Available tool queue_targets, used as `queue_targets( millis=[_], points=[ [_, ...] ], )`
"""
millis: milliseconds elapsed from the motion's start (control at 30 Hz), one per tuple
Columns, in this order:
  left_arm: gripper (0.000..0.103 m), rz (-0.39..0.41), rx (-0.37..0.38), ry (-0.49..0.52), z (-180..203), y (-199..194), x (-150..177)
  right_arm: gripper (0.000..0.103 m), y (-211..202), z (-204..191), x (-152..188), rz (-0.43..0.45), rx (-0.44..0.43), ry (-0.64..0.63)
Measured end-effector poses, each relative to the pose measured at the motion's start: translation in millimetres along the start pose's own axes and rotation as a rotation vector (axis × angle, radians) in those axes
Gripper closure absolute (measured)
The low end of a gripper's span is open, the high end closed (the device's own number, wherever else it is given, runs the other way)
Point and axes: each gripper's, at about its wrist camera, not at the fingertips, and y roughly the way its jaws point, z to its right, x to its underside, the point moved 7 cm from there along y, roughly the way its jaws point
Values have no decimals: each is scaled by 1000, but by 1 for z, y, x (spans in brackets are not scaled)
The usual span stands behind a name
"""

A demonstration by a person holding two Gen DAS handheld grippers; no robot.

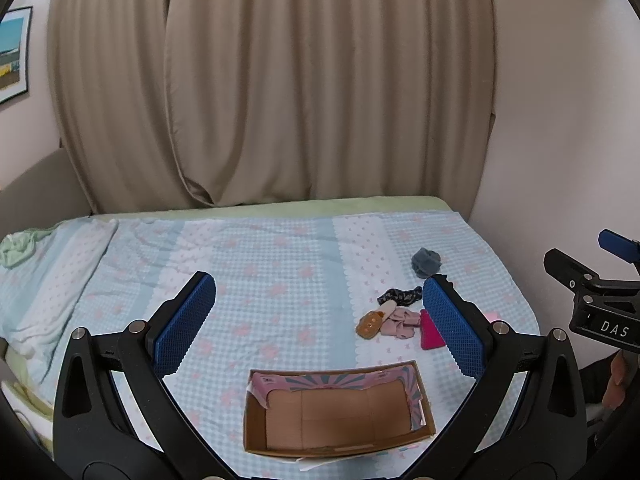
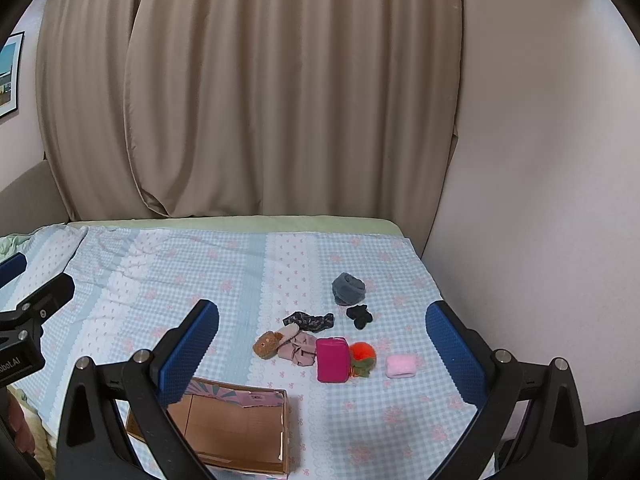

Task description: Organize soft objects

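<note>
Cardboard box near bed front edge, fingers apart above.

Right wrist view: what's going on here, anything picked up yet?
Nothing is picked up. The left gripper and right gripper are both open and empty above the bed. The cardboard box has nothing in it. The soft items lie loose beyond it: grey bundle, magenta pouch, orange pompom and pale pink pad.

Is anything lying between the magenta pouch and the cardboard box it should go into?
Nothing visible: only bare bedspread lies between the magenta pouch and the cardboard box, which sits open and empty.
</note>
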Motion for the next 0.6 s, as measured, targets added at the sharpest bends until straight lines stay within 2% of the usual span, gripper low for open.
queue_targets(
  millis=[600],
  points=[
    [0,11,4,1,2,-4,0,0,-2,-1,1,4,-6,1]
  ],
)
